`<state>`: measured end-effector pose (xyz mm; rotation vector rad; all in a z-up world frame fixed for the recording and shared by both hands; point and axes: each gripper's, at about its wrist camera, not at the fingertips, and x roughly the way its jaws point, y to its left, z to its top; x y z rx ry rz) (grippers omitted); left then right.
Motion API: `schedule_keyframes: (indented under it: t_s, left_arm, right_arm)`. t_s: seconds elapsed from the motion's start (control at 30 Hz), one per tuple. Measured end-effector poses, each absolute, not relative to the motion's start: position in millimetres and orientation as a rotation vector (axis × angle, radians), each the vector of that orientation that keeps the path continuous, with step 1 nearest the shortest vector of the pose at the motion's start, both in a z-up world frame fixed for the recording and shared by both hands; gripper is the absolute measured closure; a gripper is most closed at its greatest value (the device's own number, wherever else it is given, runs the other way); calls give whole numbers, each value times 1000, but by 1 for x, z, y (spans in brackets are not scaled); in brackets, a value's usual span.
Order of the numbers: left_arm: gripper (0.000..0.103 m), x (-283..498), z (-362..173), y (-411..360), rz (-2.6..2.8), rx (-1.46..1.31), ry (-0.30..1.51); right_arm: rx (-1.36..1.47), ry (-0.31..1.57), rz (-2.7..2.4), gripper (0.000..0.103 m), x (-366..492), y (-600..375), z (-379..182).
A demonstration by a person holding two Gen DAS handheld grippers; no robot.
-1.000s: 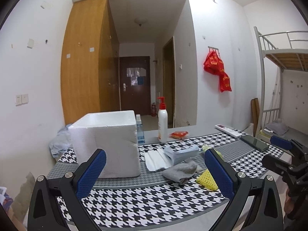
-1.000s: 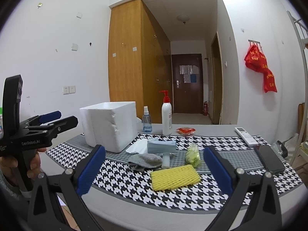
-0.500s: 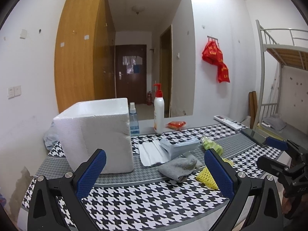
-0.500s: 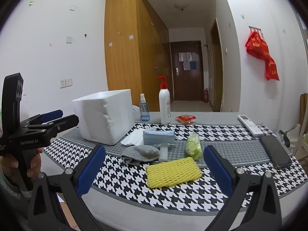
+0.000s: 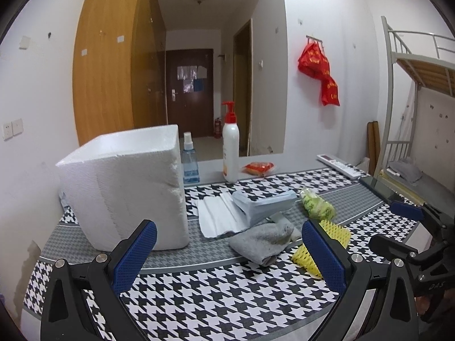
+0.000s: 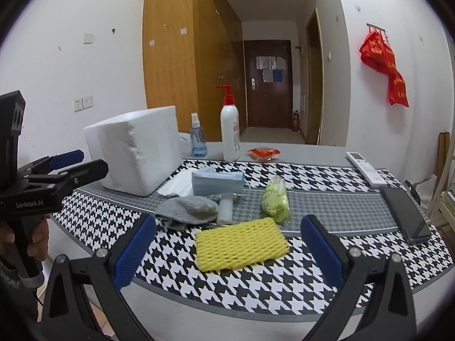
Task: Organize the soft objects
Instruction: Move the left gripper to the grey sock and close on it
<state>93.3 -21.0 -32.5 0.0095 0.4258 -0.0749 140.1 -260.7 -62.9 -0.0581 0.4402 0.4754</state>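
Note:
On the houndstooth table lie a yellow foam net [image 6: 241,243], a grey sock [image 6: 189,209], a stack of blue face masks [image 6: 217,182], a green foam net [image 6: 275,199] and white folded tissue [image 5: 219,216]. A white foam box [image 5: 125,187] stands at the left. My left gripper [image 5: 229,258] hovers open over the near edge, facing the grey sock [image 5: 263,241]. My right gripper [image 6: 227,248] is open too, with the yellow foam net lying between its fingers' line of sight, just beyond them. Nothing is held.
A red-pump lotion bottle [image 6: 229,133], a blue spray bottle [image 6: 197,139] and a red packet [image 6: 264,153] stand at the back. A remote [image 6: 365,172] and a phone [image 6: 405,214] lie at the right. A bunk bed [image 5: 418,65] stands far right.
Both grippers have moved forward and closer to the table; the objects look larger. Both stay open and nothing on the table has moved.

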Motion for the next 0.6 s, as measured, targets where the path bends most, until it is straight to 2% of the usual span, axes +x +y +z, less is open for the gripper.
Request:
schedule_keyframes:
  t_s: [0.6]
  left_arm:
    - [1, 148, -68, -42, -144, 34, 616]
  right_arm:
    - [-36, 552, 461, 0, 180, -263, -82]
